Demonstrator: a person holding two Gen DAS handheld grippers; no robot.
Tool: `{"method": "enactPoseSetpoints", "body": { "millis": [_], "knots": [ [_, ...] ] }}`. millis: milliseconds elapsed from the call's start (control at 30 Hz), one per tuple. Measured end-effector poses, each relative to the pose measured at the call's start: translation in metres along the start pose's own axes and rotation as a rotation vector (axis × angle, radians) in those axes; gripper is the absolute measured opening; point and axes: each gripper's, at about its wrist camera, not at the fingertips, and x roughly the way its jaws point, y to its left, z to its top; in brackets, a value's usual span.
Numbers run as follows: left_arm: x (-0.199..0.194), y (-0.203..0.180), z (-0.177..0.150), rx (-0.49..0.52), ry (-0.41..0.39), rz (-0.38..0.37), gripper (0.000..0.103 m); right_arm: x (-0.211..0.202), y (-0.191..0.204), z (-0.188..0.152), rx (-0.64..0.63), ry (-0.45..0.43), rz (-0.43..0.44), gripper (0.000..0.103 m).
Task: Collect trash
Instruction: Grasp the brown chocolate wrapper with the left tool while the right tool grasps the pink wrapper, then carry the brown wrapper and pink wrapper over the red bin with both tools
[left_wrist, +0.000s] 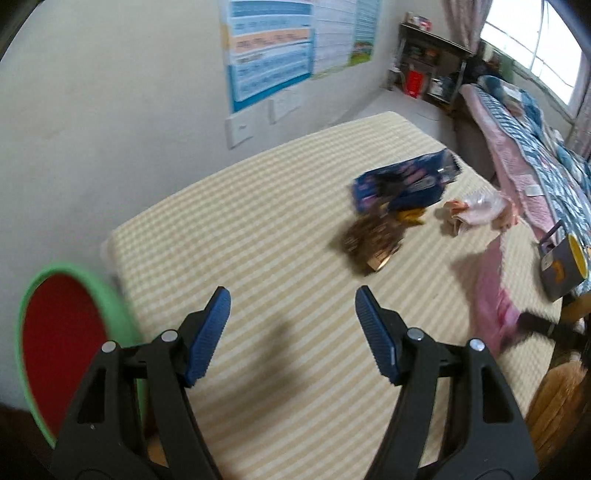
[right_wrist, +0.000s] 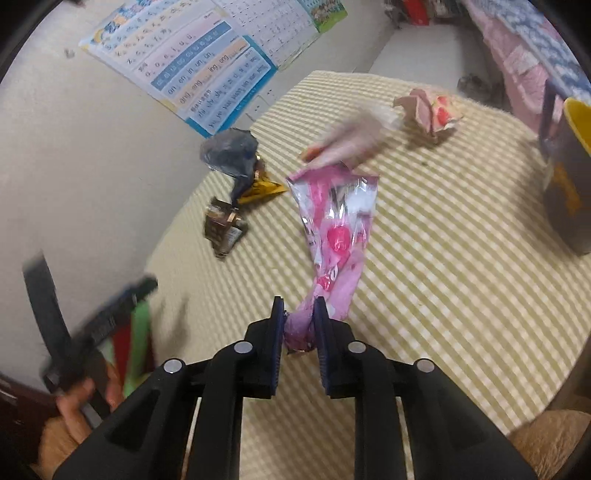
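Note:
My right gripper (right_wrist: 298, 314) is shut on the lower end of a pink plastic wrapper (right_wrist: 338, 225) and holds it over the striped table (right_wrist: 461, 277); the wrapper also shows at the right of the left wrist view (left_wrist: 491, 295). My left gripper (left_wrist: 293, 306) is open and empty above the table's near side. Trash on the table: a dark blue bag (left_wrist: 406, 181), a brown-gold wrapper (left_wrist: 373, 243), a yellow wrapper (right_wrist: 260, 190) and a crumpled pink-white wrapper (left_wrist: 476, 212). A green-rimmed bin with a red inside (left_wrist: 59, 350) stands at the table's left edge.
A grey and yellow cup-like container (right_wrist: 570, 177) stands at the table's right edge. A wall with posters (right_wrist: 192, 70) is behind the table. A bed with a pink and blue quilt (left_wrist: 535, 147) lies to the right. A shelf (left_wrist: 428, 70) stands at the far wall.

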Motion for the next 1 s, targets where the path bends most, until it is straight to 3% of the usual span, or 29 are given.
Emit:
{"method": "enactPoseSetpoints", "body": {
  "millis": [33,100,167,267,433,467,500,567,667,767,1000],
  "knots": [
    [0.006,-0.007,0.005,0.010,0.005,-0.007,0.067,0.001,0.002,-0.001,-0.012,-0.004,-0.007,0.030],
    [0.016,-0.018,0.015,0.023,0.003,-0.026,0.067,0.000,0.004,-0.002,-0.035,-0.029,-0.012,0.052],
    [0.029,-0.029,0.025,0.034,0.020,-0.041,0.067,0.002,0.007,-0.001,-0.064,-0.059,-0.039,0.057],
    [0.046,-0.043,0.033,0.065,0.029,-0.055,0.074,0.002,0.002,0.000,-0.078,-0.087,-0.064,0.058],
    [0.081,-0.059,0.040,0.108,0.100,-0.051,0.074,0.007,-0.016,-0.001,-0.043,-0.084,-0.050,0.058],
    [0.090,-0.062,0.040,0.112,0.127,-0.050,0.072,0.007,-0.017,-0.001,-0.047,-0.082,-0.048,0.058],
    [0.097,-0.062,0.040,0.110,0.152,-0.051,0.059,0.009,-0.017,-0.001,-0.053,-0.079,-0.046,0.058],
    [0.100,-0.061,0.038,0.094,0.175,-0.044,0.046,0.013,-0.014,0.000,-0.067,-0.075,-0.045,0.058],
    [0.088,-0.057,0.030,0.076,0.160,-0.073,0.046,0.020,-0.008,0.001,-0.103,-0.081,-0.053,0.058],
    [0.056,-0.055,0.020,0.108,0.089,-0.044,0.046,0.029,-0.003,0.001,-0.122,-0.073,-0.073,0.058],
    [-0.002,-0.040,-0.004,0.107,0.018,-0.014,0.046,0.046,0.007,-0.002,-0.162,-0.051,-0.130,0.057]
  ]
}}
